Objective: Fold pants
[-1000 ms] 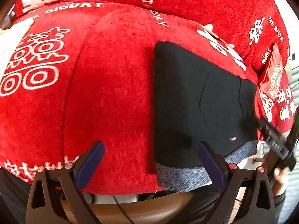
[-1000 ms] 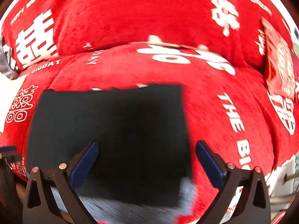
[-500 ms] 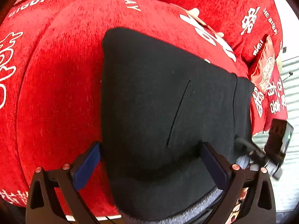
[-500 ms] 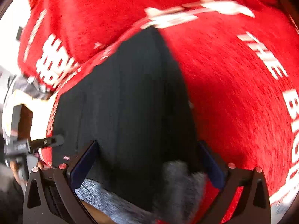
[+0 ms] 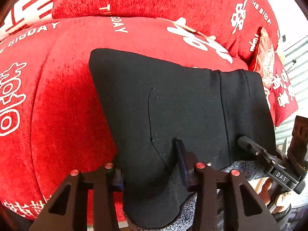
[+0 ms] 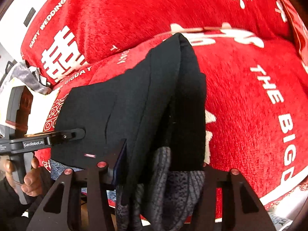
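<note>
The left tongs (image 5: 150, 173) are clenched on the near edge of the black pants (image 5: 173, 105), a bunch of the cloth pinched between the two dark blue pads (image 5: 182, 161). The right tongs (image 6: 159, 165) grasp the same near edge further along, with black cloth and the grey speckled waistband (image 6: 173, 181) gathered between their arms; only the left pad (image 6: 120, 161) shows, the other being hidden behind the cloth.

In the left wrist view the right tongs (image 5: 244, 142) reach in from the right side and touch the pants beside a stitched seam. In the right wrist view the left tongs (image 6: 79, 132) come in from the left, held by a bare hand (image 6: 28, 175).

The pants lie folded on a red sofa cover (image 5: 57, 105) printed with white characters and the words "THE BIGDAY". Their far edge rests near the crease where the seat meets the backrest. A red cushion (image 5: 269, 71) stands at the right end of the sofa, just beside the pants.
</note>
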